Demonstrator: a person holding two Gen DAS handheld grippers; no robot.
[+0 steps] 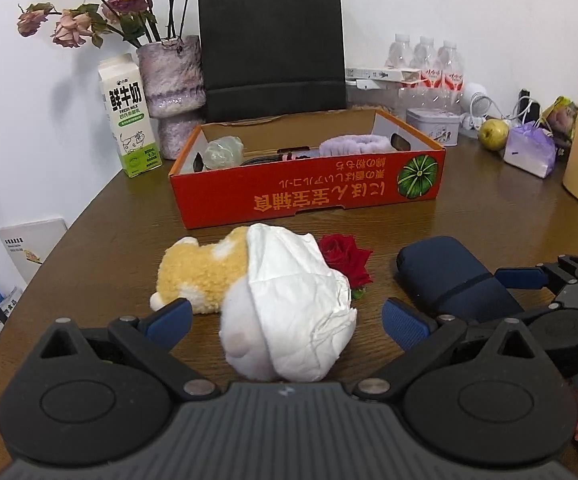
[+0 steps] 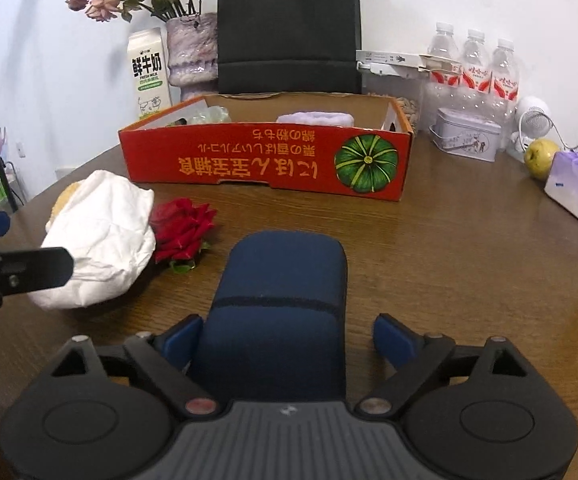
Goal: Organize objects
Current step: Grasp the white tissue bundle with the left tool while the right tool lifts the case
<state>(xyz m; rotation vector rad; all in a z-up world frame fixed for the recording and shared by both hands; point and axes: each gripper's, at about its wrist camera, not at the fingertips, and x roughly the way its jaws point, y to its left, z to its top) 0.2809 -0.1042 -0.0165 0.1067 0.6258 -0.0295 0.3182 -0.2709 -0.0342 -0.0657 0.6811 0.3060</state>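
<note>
A brown wooden table [image 2: 469, 280] carries a red box [image 2: 265, 160], plush toy [image 1: 201, 276], rose [image 2: 183, 228], blue case [image 2: 281, 280] — milk carton [image 1: 129, 116], vase [image 1: 173, 88], bottles [image 2: 473, 68] behind.

You have a dark brown wood-grain worktop [image 2: 449, 264] under everything. The box [image 2: 265, 160] is red with orange lettering and a green striped pumpkin print. Your navy case [image 2: 285, 280] carries 1 darker band across it. The plush toy [image 1: 205, 276] is tan and white, wrapped in white crumpled paper [image 1: 301, 304], beside a deep red rose [image 2: 183, 230]. The fingers [image 2: 183, 338] have blue pads on black arms. Inside the box, the lilac item [image 1: 353, 145] looks like a fuzzy band, though that is unclear.
</note>
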